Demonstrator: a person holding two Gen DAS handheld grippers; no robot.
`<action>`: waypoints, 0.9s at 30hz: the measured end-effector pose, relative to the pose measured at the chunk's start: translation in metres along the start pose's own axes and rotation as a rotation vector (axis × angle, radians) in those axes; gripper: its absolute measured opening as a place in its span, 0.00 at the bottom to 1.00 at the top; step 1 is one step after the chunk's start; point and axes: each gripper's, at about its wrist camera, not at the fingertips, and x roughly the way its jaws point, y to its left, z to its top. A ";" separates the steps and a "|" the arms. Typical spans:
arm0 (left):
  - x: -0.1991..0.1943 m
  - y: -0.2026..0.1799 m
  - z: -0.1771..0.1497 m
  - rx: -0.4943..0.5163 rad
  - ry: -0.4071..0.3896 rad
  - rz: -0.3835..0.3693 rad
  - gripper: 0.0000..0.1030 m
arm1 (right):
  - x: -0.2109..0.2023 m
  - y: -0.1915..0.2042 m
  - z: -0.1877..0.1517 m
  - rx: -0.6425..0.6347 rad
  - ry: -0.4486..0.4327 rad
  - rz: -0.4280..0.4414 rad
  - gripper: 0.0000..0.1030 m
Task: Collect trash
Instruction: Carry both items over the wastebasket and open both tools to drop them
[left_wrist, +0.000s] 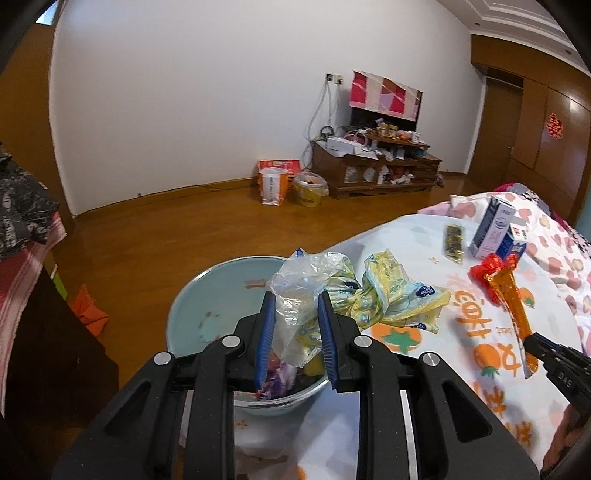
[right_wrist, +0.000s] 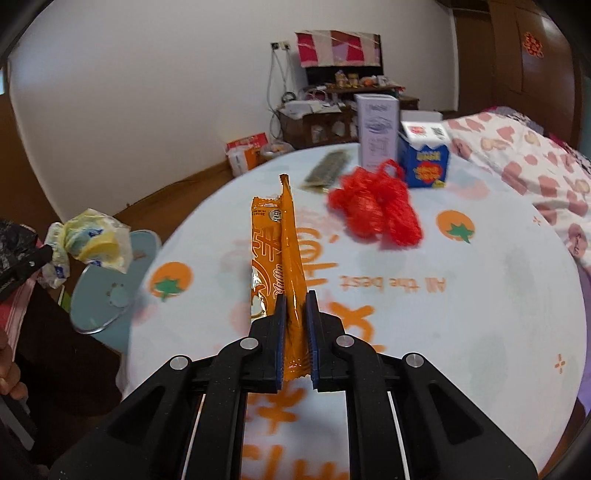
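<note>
At the far left, below the table edge, sits the pale blue basin (left_wrist: 207, 295), low enough that trash can drop straight in; some scraps already lie at its bottom. Our left gripper (left_wrist: 297, 336) hangs right over it, its blue pads clamped on a crumpled bundle of clear and yellow plastic wrappers (left_wrist: 332, 295). The bundle sticks out forward from between the fingers and trails over the basin rim toward the table (left_wrist: 424, 362), so we judge it is held there ready to be let go into the basin.

Further right, our right gripper (right_wrist: 295, 321) is closed tight on the near end of a long orange snack wrapper (right_wrist: 286, 236). The wrapper stands up on edge between the pads and reaches away from us over the printed tablecloth, seemingly lifted clear of it, probably for carrying across to the basin.

Beyond its far tip, and to the right, a red mesh bag (right_wrist: 376, 210) lies on the cloth untouched, with a small dark packet (right_wrist: 328, 168) behind it. Two cartons, a white carton (right_wrist: 376, 129) and a blue carton (right_wrist: 424, 158), stand upright near the far edge, well apart from both grippers.
</note>
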 end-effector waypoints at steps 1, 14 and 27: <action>-0.001 0.004 -0.001 -0.001 -0.003 0.011 0.23 | -0.001 0.008 -0.001 -0.007 0.000 0.015 0.11; -0.005 0.050 -0.009 -0.045 -0.006 0.099 0.23 | 0.004 0.081 -0.004 -0.094 0.017 0.114 0.11; 0.005 0.079 -0.014 -0.088 0.014 0.143 0.23 | 0.018 0.135 -0.001 -0.169 0.035 0.172 0.11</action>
